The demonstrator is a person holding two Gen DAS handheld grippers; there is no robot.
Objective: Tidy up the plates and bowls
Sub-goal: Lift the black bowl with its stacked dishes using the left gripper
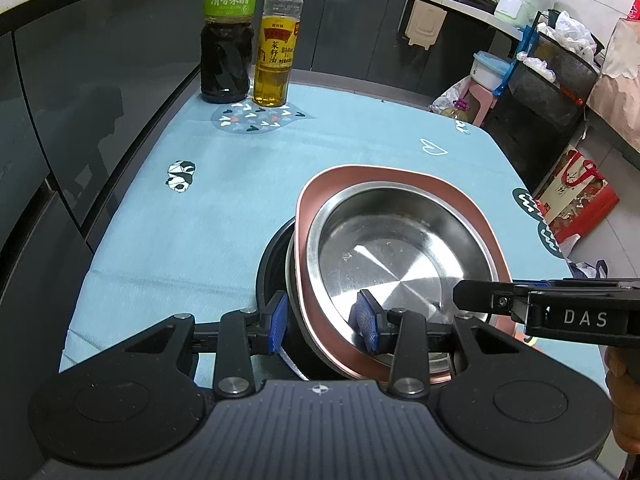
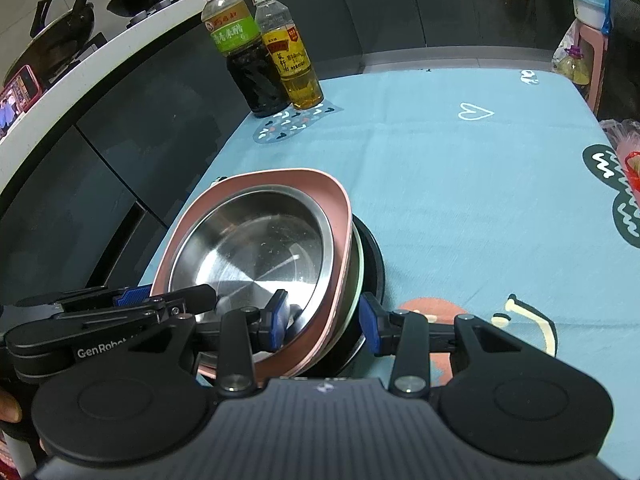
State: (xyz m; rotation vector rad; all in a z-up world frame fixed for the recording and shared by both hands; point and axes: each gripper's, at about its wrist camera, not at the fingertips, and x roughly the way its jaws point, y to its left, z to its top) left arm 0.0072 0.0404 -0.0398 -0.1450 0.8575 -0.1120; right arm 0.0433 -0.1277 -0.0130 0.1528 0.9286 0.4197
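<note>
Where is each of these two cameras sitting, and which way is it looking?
Left wrist view: on the left gripper, looking down along its fingers at the stack of dishes; the right gripper and a hand show.
Right wrist view: on the right gripper, facing the same stack from its other side; the left gripper shows.
Both share the stack, two bottles and the blue tablecloth.

pink plate (image 1: 460, 196), steel bowl (image 1: 400, 248); teal patterned cloth (image 1: 320, 148)

Left wrist view close behind its own tongs (image 1: 324, 328), angled down over the desk (image 1: 200, 216) near edge toward the far edge, right wrist view likewise from the opposite side, both sharing the stacked dishes (image 1: 396, 248), two bottles (image 1: 276, 40) at the far-left corner.
</note>
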